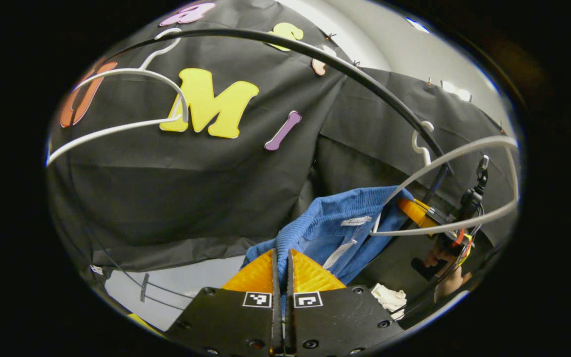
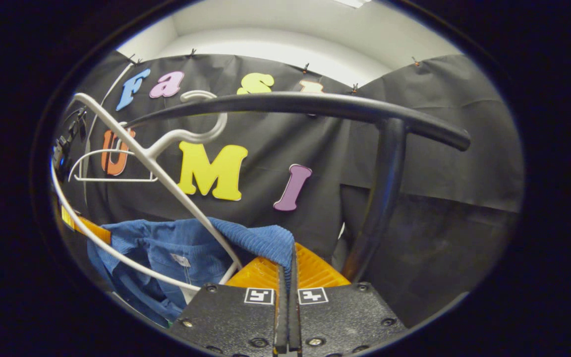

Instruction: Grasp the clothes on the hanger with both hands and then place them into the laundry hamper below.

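Blue corduroy shirt [image 1: 325, 218] sits pinched in my left tongs [image 1: 282, 267] and right tongs [image 2: 288, 270], but the white hanger [image 2: 166, 193] could snag it.

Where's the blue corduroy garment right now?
The blue corduroy garment hangs between both grippers below the black rail, pinched by the left gripper and the right gripper, beside a white hanger.

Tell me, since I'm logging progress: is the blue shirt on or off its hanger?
Off: the blue shirt hangs below the white hanger, pinched by both grippers.
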Available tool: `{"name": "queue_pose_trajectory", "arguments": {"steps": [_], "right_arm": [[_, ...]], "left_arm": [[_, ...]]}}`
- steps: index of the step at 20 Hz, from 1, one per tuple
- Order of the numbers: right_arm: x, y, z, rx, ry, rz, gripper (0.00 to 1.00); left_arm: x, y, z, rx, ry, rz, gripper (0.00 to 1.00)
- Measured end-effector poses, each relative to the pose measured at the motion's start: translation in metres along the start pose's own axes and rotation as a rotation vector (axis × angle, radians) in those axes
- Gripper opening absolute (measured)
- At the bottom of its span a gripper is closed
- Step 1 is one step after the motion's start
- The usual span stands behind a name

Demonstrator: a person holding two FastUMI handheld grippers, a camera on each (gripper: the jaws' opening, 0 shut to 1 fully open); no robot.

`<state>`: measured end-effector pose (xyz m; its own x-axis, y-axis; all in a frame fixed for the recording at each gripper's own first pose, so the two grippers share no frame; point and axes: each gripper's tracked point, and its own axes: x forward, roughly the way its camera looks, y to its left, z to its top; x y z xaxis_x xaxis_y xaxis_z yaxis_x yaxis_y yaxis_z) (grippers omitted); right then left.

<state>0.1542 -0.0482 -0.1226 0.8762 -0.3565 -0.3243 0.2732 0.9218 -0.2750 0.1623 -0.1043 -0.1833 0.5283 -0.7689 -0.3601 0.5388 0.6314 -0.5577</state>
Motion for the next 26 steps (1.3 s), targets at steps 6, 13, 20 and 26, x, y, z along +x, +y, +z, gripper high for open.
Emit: {"name": "queue_pose_trajectory", "arguments": {"steps": [6,13,20,26], "right_arm": [[-0.006,0.018,-0.038,0.029,0.094,0.022,0.05],[-0.025,0.041,-0.096,0.136,0.223,0.054,0.05],[-0.045,0.082,-0.161,0.320,0.377,0.105,0.05],[-0.071,0.136,-0.198,0.491,0.491,0.195,0.05]], "left_arm": [[0.006,-0.004,-0.023,-0.047,-0.012,0.013,0.07],[-0.010,0.009,-0.054,-0.146,-0.053,0.071,0.02],[-0.032,0.024,-0.097,-0.258,-0.070,0.139,0.07],[-0.034,0.031,-0.129,-0.339,-0.055,0.178,0.02]]}}
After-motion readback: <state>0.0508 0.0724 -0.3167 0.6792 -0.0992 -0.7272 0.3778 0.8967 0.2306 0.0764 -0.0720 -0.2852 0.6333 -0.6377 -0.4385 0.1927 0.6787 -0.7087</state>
